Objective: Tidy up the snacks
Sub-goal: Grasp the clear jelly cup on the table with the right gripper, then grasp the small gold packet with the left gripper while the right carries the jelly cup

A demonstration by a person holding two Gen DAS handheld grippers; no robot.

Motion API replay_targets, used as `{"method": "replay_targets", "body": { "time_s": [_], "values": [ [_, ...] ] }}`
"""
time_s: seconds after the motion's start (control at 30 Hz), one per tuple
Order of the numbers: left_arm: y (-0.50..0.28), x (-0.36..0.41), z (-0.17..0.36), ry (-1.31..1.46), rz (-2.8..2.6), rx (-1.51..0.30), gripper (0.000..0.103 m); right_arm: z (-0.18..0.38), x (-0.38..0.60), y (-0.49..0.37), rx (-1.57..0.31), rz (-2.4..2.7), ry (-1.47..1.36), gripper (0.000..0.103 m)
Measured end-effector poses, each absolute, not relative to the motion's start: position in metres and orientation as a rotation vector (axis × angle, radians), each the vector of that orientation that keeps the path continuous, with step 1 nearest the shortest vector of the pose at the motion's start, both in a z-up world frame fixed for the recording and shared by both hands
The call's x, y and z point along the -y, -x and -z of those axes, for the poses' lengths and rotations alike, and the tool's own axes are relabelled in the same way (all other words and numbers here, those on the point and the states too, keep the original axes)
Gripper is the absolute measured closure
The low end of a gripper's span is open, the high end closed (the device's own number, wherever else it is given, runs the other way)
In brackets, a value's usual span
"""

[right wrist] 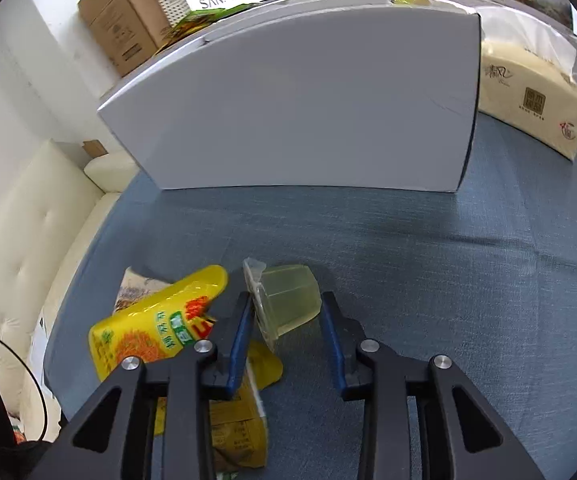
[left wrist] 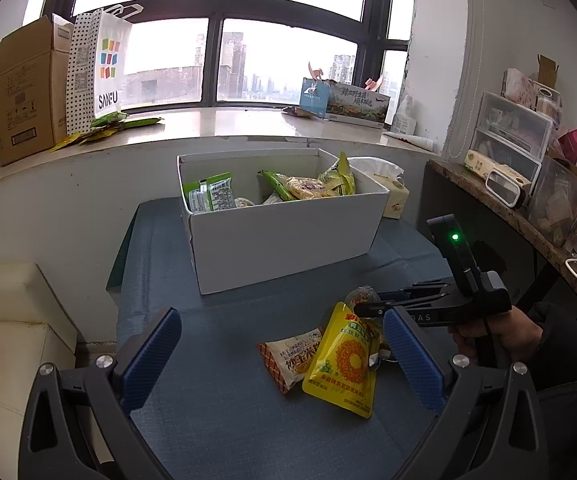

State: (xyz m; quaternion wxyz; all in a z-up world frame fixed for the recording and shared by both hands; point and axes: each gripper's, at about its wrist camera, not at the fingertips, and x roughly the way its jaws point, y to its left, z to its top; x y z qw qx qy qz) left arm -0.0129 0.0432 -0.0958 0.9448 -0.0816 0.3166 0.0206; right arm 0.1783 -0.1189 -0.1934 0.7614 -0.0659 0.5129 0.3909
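A white box (left wrist: 284, 236) with several snack packs inside stands at the back of the blue table; its front wall (right wrist: 296, 104) fills the right wrist view. My left gripper (left wrist: 280, 344) is open and empty above the table. A yellow pouch (left wrist: 344, 364) and a checkered snack pack (left wrist: 292, 356) lie in front of it. My right gripper (right wrist: 286, 312) has its fingers on both sides of a clear jelly cup (right wrist: 288, 300) lying on its side; the jaws are closed on it. The yellow pouch (right wrist: 156, 332) lies just left of it.
A tissue pack (right wrist: 532, 96) sits right of the box. The windowsill holds a cardboard box (left wrist: 28, 88), a SANFU bag (left wrist: 104, 68) and green packs (left wrist: 108, 124). A cream sofa (left wrist: 4, 328) is left, a cluttered shelf (left wrist: 528, 168) right.
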Motion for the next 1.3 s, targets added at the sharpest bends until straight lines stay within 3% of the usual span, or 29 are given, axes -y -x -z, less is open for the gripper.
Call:
{"method": "replay_targets", "body": {
  "time_s": [0.27,0.63,0.93,0.97,1.0,1.03,1.3],
  "values": [
    [-0.003,-0.025,0.108,0.122,0.047,-0.712,0.0,0.15,0.159,-0.169,-1.011,-0.834,0.059,0.068],
    [-0.073,0.073,0.157,-0.09,0.264,-0.939,0.0,0.094,0.25,-0.142,-0.925,-0.694,-0.04,0.068],
    [-0.108,0.101,0.197,-0.184,0.224,-1.056,0.001,0.08,0.283,-0.131,-0.893,-0.645,-0.057,0.068],
    [-0.107,0.101,0.197,-0.196,0.215,-1.052,0.011,0.081,0.284,-0.132,-0.894,-0.649,-0.063,0.068],
    [-0.107,0.101,0.197,-0.222,0.189,-1.041,0.035,0.082,0.285,-0.132,-0.894,-0.65,-0.066,0.068],
    [-0.105,0.101,0.194,-0.236,0.185,-1.031,0.05,0.083,0.284,-0.132,-0.897,-0.654,-0.07,0.068],
    [-0.091,0.074,0.176,-0.069,0.229,-0.951,0.055,0.085,0.275,-0.127,-0.894,-0.685,-0.069,0.068]
  ]
}}
